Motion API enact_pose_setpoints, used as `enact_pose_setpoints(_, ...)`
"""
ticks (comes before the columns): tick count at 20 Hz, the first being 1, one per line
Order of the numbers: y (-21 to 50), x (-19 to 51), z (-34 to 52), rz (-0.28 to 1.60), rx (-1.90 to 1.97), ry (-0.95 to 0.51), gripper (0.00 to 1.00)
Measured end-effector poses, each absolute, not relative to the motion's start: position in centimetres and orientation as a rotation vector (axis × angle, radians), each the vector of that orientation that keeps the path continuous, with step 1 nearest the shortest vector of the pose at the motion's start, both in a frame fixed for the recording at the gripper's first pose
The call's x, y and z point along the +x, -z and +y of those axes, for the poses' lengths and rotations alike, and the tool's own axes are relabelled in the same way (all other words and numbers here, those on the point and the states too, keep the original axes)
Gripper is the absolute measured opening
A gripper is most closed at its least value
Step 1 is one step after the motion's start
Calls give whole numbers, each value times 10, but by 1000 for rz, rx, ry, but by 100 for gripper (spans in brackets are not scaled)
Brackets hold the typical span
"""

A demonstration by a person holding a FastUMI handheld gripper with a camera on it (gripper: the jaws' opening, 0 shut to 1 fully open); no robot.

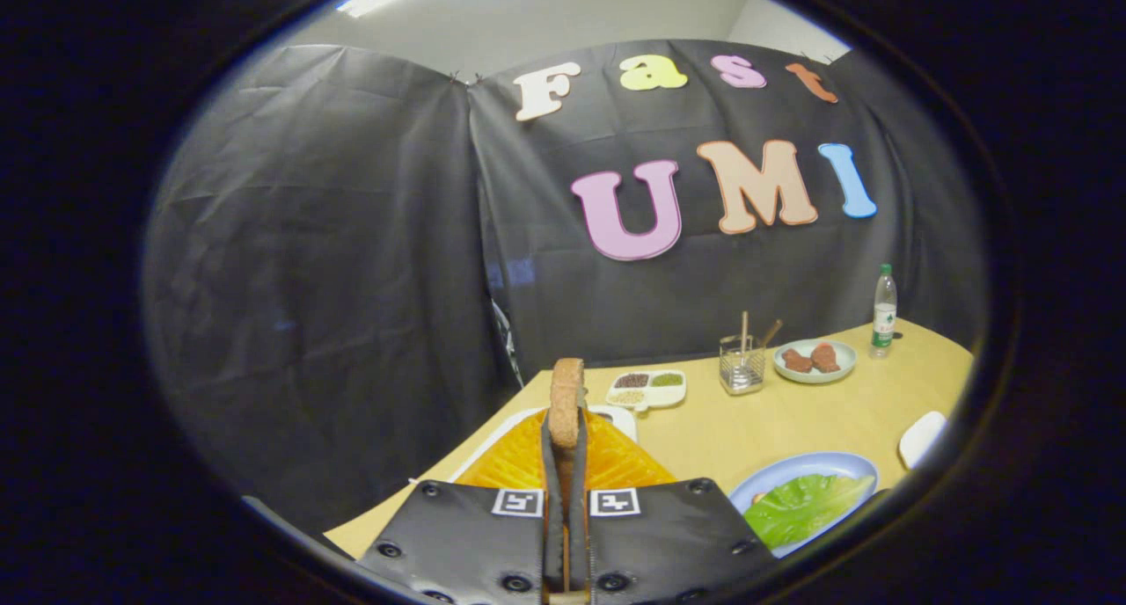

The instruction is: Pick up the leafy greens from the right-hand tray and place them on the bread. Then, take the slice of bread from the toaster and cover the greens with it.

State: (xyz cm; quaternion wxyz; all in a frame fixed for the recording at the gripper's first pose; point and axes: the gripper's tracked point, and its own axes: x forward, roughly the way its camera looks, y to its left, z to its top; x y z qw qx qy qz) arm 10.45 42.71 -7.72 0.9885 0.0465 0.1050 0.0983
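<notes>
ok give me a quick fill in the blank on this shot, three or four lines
1. The gripper is shut on a slice of ____, held on edge between its fingers.
2. The leafy greens lie on a ____ plate.
3. The glass holding sticks stands between the divided dish and the ____ of brown pieces.
4. The ____ stands beyond the bowl, near the table's far edge.

Missing words: bread; blue; bowl; bottle

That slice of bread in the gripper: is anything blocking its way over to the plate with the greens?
Nothing visible does. The gripper is shut on the bread slice, held edge-up above the orange toaster. The blue plate with the greens lies beside the fingers, with only bare table between them.
</notes>
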Motion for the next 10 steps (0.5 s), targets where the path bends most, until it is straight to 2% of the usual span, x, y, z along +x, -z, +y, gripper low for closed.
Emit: enact_pose_setpoints(10,-28,64,339,3,181,-155,5)
